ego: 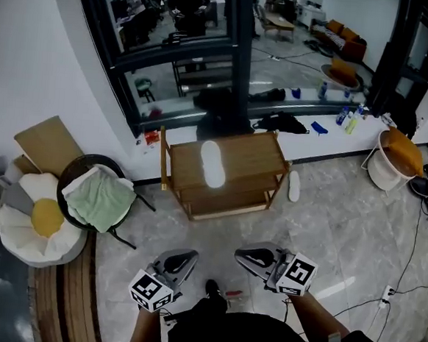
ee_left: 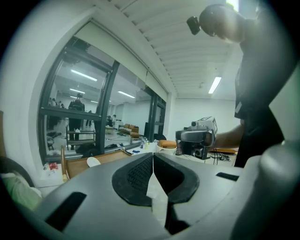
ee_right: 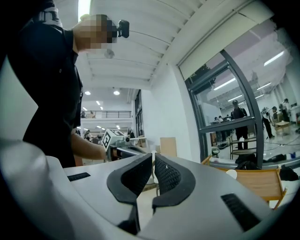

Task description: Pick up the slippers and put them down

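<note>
Lying flat — white, oval slipper [ego: 213, 163] on shelf [ego: 253, 161].

slipper [ego: 213, 163] on rack [ego: 253, 161], second slipper [ego: 294, 185] on floor [ego: 342, 228]

one slipper [ego: 213, 163] on the rack [ego: 255, 161], second slipper [ego: 294, 186] on floor [ego: 342, 228] to its right

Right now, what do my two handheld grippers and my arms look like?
Both are smooth grey plastic shells. The left gripper and the right gripper each end in two rounded jaws lined with black dimpled pads. Each carries a white cube with black square markers, one on the left and one on the right. The person wears a dark short-sleeved top.
</note>
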